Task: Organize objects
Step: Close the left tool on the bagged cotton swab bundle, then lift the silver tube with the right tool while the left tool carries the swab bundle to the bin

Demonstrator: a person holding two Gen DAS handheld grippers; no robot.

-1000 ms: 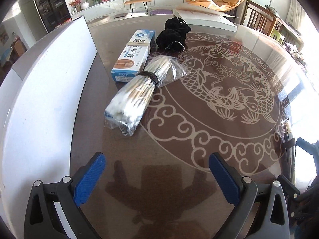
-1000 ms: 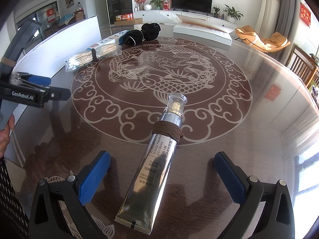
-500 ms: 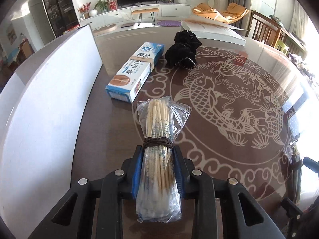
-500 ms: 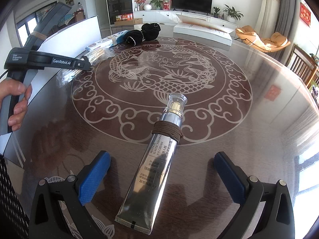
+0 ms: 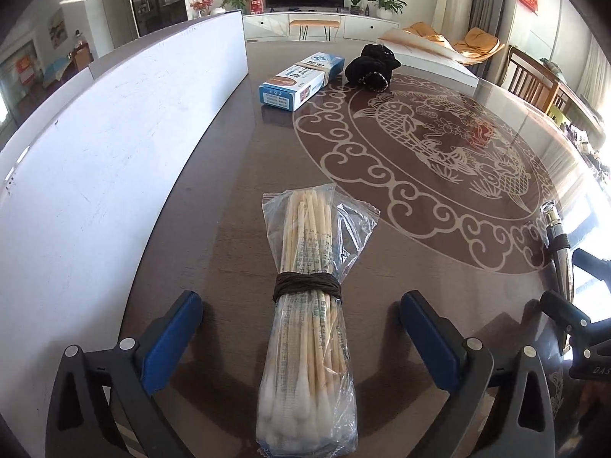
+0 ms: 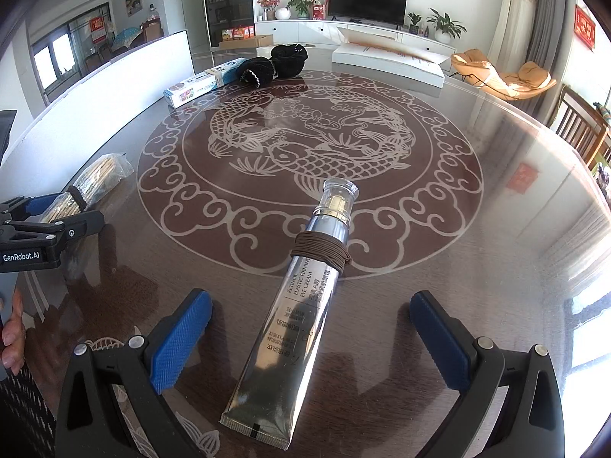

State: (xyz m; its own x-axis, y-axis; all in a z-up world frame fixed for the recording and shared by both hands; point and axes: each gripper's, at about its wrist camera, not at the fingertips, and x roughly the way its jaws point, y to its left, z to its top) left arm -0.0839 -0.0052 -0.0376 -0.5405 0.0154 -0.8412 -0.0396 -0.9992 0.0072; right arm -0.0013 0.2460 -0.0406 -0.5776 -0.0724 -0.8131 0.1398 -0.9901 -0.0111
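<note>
A clear plastic bag of long wooden cotton swabs (image 5: 309, 343), bound at mid-length by a dark brown elastic band (image 5: 307, 285), lies flat on the glossy brown round table with a pale carp pattern (image 5: 439, 160). Its long axis runs straight away from the left wrist camera, cotton tips nearest the lens and the loose bag mouth pointing toward the table's middle. The left gripper (image 5: 301, 328) is spread wide, its jaws having just been opening; the bag lies between the blue pads (image 5: 172, 337) without being touched by either.

A silver squeeze tube of eye cream with a clear cap (image 6: 296, 313), wrapped near its neck by another brown elastic band (image 6: 320, 253), lies between the fingers of the right gripper (image 6: 309, 339), which is likewise fully spread and grips nothing. The tube's long axis slants slightly rightward, cap pointing away toward the carp pattern and crimped end nearest the lens.

Farther off, a blue-and-white rectangular carton (image 5: 301, 80) is seen just beside a bundle of black fabric (image 5: 372, 66), both near a white upright board (image 5: 114, 145) along the table's left edge.
</note>
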